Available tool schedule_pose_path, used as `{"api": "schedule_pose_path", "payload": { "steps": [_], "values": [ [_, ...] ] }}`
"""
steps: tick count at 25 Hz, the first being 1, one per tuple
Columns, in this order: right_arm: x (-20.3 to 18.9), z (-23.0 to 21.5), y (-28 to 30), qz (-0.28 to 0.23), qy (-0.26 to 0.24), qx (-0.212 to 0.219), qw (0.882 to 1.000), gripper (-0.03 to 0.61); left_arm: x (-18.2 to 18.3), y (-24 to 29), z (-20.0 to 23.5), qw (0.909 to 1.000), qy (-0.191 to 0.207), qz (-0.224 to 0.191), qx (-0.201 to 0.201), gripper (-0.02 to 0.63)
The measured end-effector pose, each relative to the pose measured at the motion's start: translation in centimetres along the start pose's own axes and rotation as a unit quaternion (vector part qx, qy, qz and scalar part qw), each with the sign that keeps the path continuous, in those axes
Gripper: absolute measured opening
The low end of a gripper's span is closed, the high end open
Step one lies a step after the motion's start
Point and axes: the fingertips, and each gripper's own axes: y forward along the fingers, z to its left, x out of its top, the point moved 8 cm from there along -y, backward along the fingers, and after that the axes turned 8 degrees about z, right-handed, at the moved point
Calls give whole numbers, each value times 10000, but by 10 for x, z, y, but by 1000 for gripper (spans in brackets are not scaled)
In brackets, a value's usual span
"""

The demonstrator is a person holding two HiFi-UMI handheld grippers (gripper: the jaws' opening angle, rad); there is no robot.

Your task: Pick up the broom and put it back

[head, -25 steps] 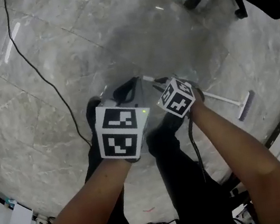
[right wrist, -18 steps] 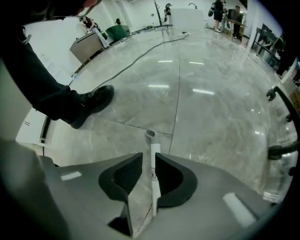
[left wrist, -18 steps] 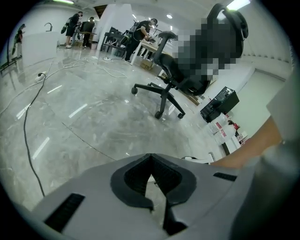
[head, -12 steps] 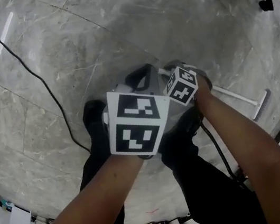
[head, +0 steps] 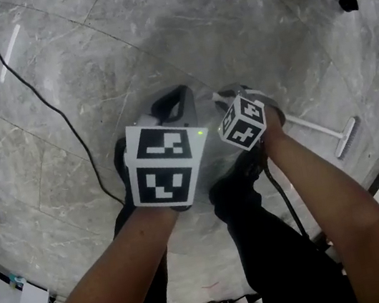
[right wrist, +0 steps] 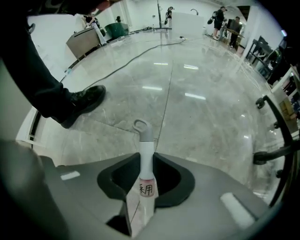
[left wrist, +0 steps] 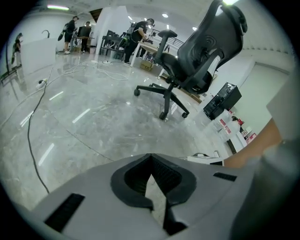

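Right gripper (right wrist: 146, 160) was clamped on the broom (head: 314, 129) near its hook end, head out at 4 o'clock. A lower grip by the left gripper (left wrist: 151, 159), jaws together and empty, would have steadied the lift.

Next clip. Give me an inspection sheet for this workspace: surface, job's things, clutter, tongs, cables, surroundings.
Surface: grey marble floor, glossy.
Job's things: broom gripped near its handle end; broom head low at the right.
Clutter: nothing seen.
Tongs: right tongs shut on broom; left tongs shut, nothing between them.
Cables: black cable runs across the floor on the left.
Surroundings: office chair; people at desks far off.
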Motion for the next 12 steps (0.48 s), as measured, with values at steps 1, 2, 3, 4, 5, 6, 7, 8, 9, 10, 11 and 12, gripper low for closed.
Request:
{"api": "schedule_pose_path", "payload": {
  "steps": [1, 2, 3, 4, 5, 6, 7, 8, 9, 10, 11, 12],
  "values": [
    [1, -1, -22, -110, 31, -6, 9999, 84, 10, -12, -7, 10000, 41, -29, 18, 5],
    [1, -3, -47, -228, 70, -4, 9997, 84, 22, -26, -17, 9999, 88, -57, 24, 5],
    [0, -6, -75, -361, 124, -18, 9993, 84, 38, -41, -28, 9998, 157, -98, 30, 5],
    [-2, -12, -105, -509, 194, -59, 9985, 84, 55, -57, -41, 9996, 243, -156, 44, 5],
    [-4, -20, -137, -670, 278, -124, 9973, 84, 74, -74, -54, 9992, 326, -223, 66, 5],
    [-6, -28, -170, -836, 373, -202, 9956, 84, 93, -92, -67, 9988, 395, -291, 94, 5],
    [-10, -34, -204, -1001, 476, -283, 9934, 84, 111, -110, -81, 9983, 451, -355, 121, 5],
    [-13, -40, -239, -1164, 582, -371, 9908, 86, 129, -128, -96, 9978, 501, -415, 145, 5],
    [-18, -45, -274, -1327, 687, -476, 9876, 86, 146, -147, -112, 9972, 555, -474, 163, 5],
    [-23, -50, -309, -1494, 789, -605, 9838, 86, 164, -164, -128, 9966, 612, -531, 176, 5],
    [-28, -57, -343, -1659, 897, -748, 9792, 84, 182, -181, -144, 9959, 664, -586, 183, 5],
    [-36, -63, -376, -1815, 1019, -886, 9741, 84, 198, -197, -162, 9953, 699, -642, 177, 5]
  ]
}}
